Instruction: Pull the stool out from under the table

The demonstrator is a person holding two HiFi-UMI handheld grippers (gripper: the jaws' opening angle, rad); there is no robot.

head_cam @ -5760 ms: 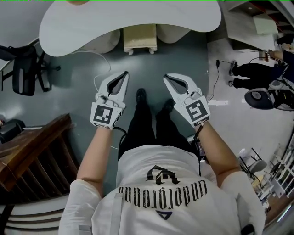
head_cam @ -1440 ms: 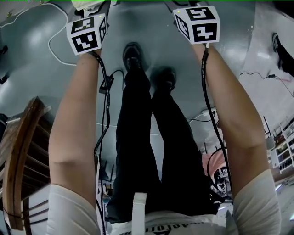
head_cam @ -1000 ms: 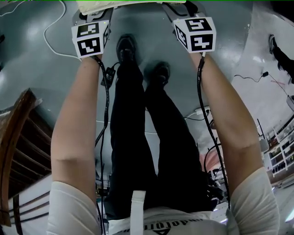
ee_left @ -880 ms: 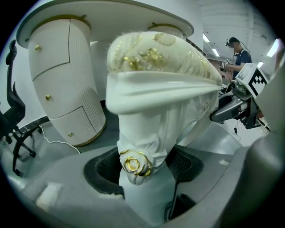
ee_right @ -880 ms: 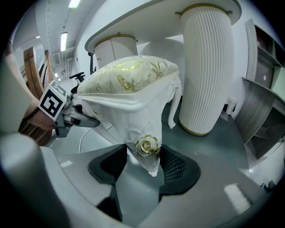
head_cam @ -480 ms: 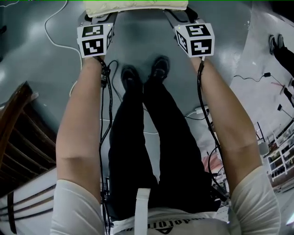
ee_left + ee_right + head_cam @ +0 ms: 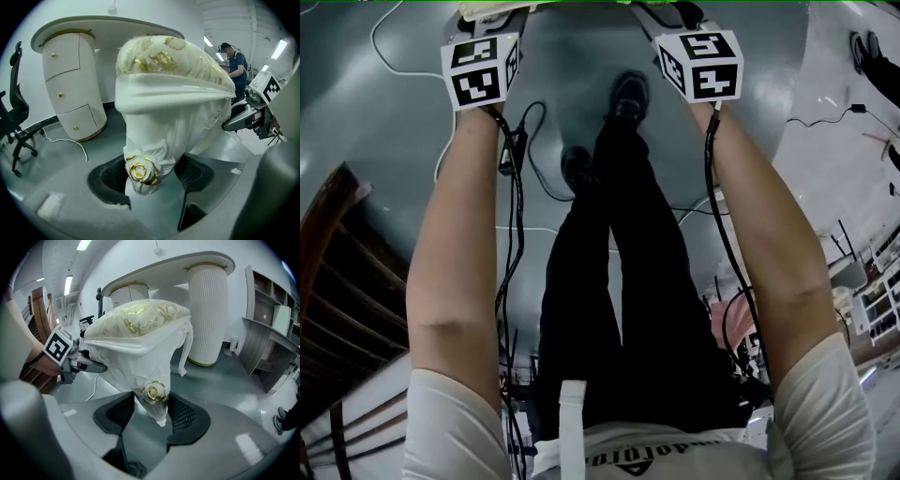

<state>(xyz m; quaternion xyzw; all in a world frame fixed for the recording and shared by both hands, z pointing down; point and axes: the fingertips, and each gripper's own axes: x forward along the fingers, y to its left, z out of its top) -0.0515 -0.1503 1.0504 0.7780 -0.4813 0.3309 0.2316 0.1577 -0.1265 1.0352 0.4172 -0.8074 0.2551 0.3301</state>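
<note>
Since the earliest frame the stool [image 7: 173, 93] has come out from under the table [image 7: 108, 28], which now stands well beyond both grippers. Over the last half second the person's feet have gone from side by side to one ahead of the other.

Grey floor [image 7: 225, 376] runs under everything. Ahead and to the left of the left gripper [image 7: 152, 180], the table's curved drawer pedestal [image 7: 70, 89] shows three fronts with gold knobs. All are shut, so what they hold cannot be told. Beyond the right gripper [image 7: 152, 416] stands the table's ribbed column [image 7: 208, 315]. To its right is an open shelf unit [image 7: 267, 343], its contents too small to make out.

The stool stands clear of the table, its cream, gold-patterned cushion above both grippers. Each gripper clamps one of its white legs, with the dark pads pressing either side. The left clamps at a gold rose [image 7: 139, 172], the right just below another. In the head view only a sliver of cushion shows at the top edge, above the marker cubes [image 7: 481, 70].

A thin white cable [image 7: 70, 140] lies on the floor to the left of the left gripper.
</note>
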